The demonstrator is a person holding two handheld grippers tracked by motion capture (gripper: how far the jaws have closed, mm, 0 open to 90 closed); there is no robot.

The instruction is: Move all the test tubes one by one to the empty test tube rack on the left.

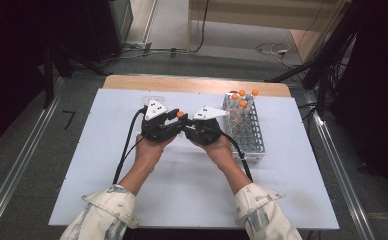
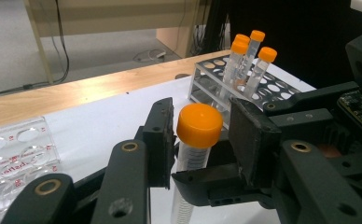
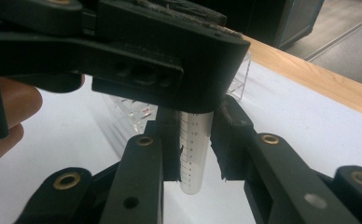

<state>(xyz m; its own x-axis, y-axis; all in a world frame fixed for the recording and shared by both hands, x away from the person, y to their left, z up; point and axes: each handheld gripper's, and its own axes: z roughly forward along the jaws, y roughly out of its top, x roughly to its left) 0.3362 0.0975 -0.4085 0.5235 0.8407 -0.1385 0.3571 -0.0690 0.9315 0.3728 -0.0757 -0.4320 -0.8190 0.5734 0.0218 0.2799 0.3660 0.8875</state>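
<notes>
A clear graduated tube with an orange cap [image 1: 180, 114] stands upright between both grippers above the middle of the white board. My right gripper [image 3: 195, 151] is shut on the tube's body [image 3: 194, 158], with a pad pressing on each side. My left gripper [image 2: 200, 128] comes in from the other side at cap height. Its pads [image 2: 163, 140] flank the orange cap [image 2: 200, 125], and a thin gap shows at the right-hand pad. In the high view the left gripper [image 1: 174, 120] and right gripper [image 1: 186, 127] meet tip to tip.
A metal rack [image 1: 252, 142] stands right of the hands with several orange-capped tubes [image 2: 247, 56] at its far end. A clear plastic well plate [image 2: 16, 149] lies at the back left of the white board [image 1: 192, 190]. The wooden table edge [image 1: 197, 84] runs behind.
</notes>
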